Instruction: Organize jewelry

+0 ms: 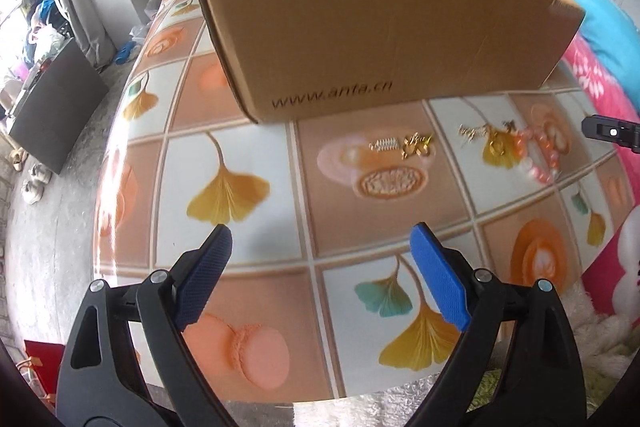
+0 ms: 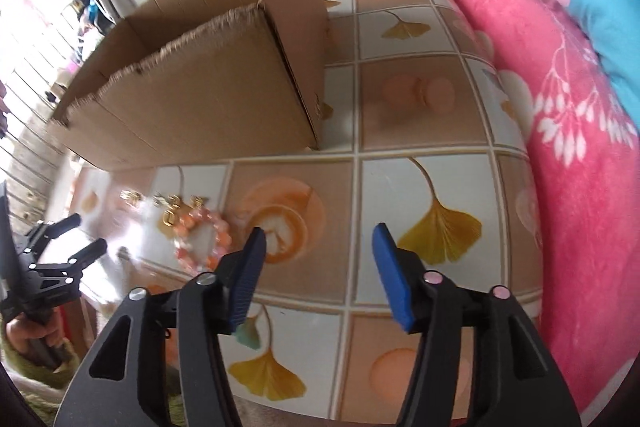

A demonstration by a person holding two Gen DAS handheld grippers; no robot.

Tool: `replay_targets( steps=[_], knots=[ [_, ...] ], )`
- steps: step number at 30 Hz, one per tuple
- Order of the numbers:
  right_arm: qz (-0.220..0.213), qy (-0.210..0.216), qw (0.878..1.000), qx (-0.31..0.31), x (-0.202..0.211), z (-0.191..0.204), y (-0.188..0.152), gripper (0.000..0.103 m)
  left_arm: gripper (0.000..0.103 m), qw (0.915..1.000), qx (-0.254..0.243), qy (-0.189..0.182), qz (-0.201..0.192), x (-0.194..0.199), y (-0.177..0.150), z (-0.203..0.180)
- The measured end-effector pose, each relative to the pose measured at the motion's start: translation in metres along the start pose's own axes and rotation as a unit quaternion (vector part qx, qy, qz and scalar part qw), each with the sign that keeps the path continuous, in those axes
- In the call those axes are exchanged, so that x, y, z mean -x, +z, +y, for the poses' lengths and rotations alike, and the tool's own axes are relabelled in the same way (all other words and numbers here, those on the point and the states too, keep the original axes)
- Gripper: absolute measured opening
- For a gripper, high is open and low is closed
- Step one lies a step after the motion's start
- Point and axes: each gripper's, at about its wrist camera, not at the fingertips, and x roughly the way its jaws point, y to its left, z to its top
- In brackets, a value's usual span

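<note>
Small gold jewelry pieces [image 1: 404,146] lie on the patterned table in front of a cardboard box [image 1: 372,27]. More gold pieces [image 1: 486,135] and a pink-orange bead bracelet [image 1: 540,151] lie further right. My left gripper [image 1: 322,239] hovers open over the table, short of the jewelry, with nothing between its blue pads. In the right wrist view the bead bracelet [image 2: 202,241] lies just left of my right gripper [image 2: 320,233], which is open and empty. Gold pieces [image 2: 170,205] sit beyond the bracelet. The left gripper [image 2: 76,239] shows at the left edge, held by a hand.
The open cardboard box [image 2: 200,87] stands at the back of the table [image 2: 400,187]. A pink floral blanket [image 2: 560,127] and a blue cushion [image 2: 600,3] border the table's right side. Shoes and a dark board lie on the floor at left.
</note>
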Motion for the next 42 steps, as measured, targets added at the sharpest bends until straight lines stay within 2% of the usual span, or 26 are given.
replay_targets(
  steps=[3,7,12,13,17,22,27,42],
  knots=[
    [-0.006,-0.029,0.999,0.025,-0.002,0.005,-0.002,0.059,0.090,0.9996,0.028,-0.003,0.001,-0.004,-0.002,0.004],
    [-0.011,-0.065,0.996,0.060,-0.007,0.019,-0.006,0.059,0.095,0.9994,0.031,0.006,-0.011,-0.005,-0.006,0.004],
    [-0.003,-0.069,0.995,0.075,-0.016,0.026,-0.010,0.060,0.095,0.9990,0.039,0.006,-0.023,-0.003,-0.008,0.003],
    [-0.003,-0.070,0.995,0.076,-0.017,0.026,-0.011,0.065,0.095,0.9989,0.039,0.006,-0.025,-0.004,-0.010,0.004],
    [-0.004,-0.067,0.995,0.075,-0.021,0.023,-0.013,0.074,0.096,0.9992,0.036,0.005,-0.015,-0.005,-0.008,0.003],
    [0.011,-0.060,0.994,0.087,-0.027,0.028,-0.016,0.096,0.096,0.9994,0.033,0.001,-0.009,-0.004,-0.007,0.004],
    [0.013,-0.057,0.995,0.080,-0.027,0.028,-0.017,0.097,0.096,0.9991,0.040,0.003,0.013,-0.008,-0.002,0.007],
    [0.025,-0.054,0.994,0.086,-0.023,0.025,-0.013,0.097,0.096,0.9991,0.040,0.004,-0.009,-0.003,-0.008,0.004]
  ],
)
